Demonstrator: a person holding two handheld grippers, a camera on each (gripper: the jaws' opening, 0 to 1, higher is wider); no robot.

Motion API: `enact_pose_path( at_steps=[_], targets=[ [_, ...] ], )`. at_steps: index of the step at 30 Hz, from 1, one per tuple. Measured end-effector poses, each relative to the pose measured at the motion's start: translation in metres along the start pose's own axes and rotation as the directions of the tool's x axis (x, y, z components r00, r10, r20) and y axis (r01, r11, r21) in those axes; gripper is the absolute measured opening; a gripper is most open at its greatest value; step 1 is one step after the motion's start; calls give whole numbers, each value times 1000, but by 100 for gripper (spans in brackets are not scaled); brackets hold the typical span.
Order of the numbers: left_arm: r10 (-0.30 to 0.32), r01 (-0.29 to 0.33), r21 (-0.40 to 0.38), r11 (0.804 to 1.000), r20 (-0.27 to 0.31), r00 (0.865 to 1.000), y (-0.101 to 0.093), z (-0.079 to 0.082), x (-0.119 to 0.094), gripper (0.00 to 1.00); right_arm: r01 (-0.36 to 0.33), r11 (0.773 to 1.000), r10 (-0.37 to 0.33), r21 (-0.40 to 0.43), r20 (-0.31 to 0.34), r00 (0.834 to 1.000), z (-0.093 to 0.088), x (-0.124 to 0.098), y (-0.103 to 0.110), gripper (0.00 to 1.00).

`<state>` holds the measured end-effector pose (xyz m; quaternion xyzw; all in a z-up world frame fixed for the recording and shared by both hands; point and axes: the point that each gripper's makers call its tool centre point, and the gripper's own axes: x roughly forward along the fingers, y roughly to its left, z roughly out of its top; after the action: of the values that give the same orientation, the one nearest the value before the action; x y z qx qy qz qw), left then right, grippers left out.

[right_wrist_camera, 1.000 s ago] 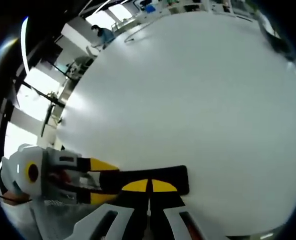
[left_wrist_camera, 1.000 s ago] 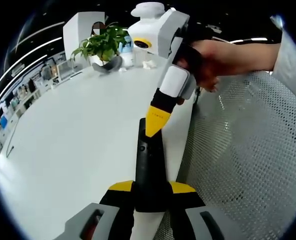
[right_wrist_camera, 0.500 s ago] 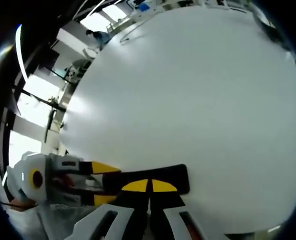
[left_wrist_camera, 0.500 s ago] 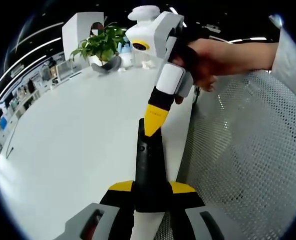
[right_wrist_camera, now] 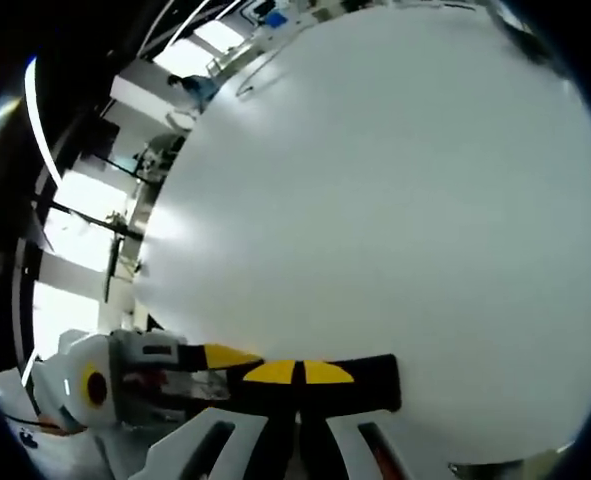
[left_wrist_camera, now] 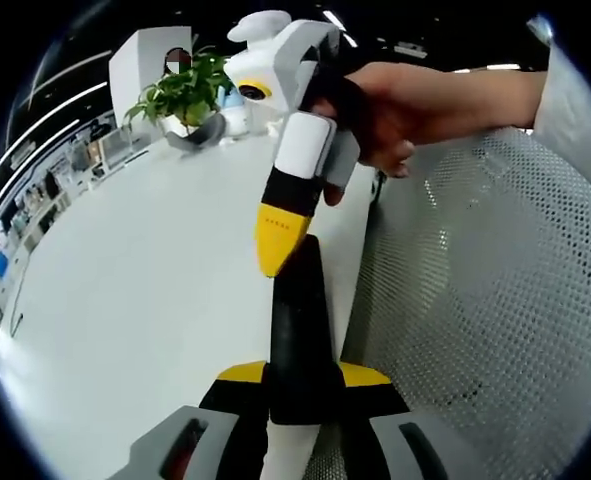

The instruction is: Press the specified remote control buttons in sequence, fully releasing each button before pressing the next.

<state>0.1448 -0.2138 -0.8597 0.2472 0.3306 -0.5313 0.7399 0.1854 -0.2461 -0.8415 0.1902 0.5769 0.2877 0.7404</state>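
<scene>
A black remote control point(left_wrist_camera: 300, 320) stands out lengthwise from my left gripper point(left_wrist_camera: 303, 374), which is shut on its near end. My right gripper point(left_wrist_camera: 275, 240), held by a hand point(left_wrist_camera: 415, 100), comes down from above with its yellow tip shut, at the left edge of the remote's far half. Whether it touches the remote I cannot tell. In the right gripper view, my right gripper point(right_wrist_camera: 297, 372) shows its yellow tips together over the remote point(right_wrist_camera: 375, 378), which lies crosswise. The left gripper point(right_wrist_camera: 223, 372) holds it from the left.
A wide white table point(left_wrist_camera: 125, 280) spreads below and to the left. A grey perforated mesh surface point(left_wrist_camera: 475, 330) lies to the right of the table's edge. A potted plant point(left_wrist_camera: 180, 90) and small items stand at the table's far end. Room fittings line the far side point(right_wrist_camera: 205, 80).
The right gripper's tip has shifted left and nearer along the remote in the left gripper view. The right gripper view has moved, with the remote now further right.
</scene>
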Motion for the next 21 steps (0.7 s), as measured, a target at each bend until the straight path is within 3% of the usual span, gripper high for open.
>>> enact_pose_path(
  at_steps=[11, 13, 21],
  targets=[
    [-17, 18, -11, 1000, 15, 1000, 0, 1, 1, 25, -11, 1000, 10, -9, -73, 997, -13, 9, 4, 0],
    [-17, 18, -10, 1000, 42, 999, 0, 1, 0, 25, -10, 1000, 8, -15, -72, 997, -13, 9, 4, 0],
    [-25, 25, -12, 1000, 50, 998, 1, 1, 0, 25, -21, 1000, 22, 11, -66, 998, -12, 9, 4, 0]
  ],
)
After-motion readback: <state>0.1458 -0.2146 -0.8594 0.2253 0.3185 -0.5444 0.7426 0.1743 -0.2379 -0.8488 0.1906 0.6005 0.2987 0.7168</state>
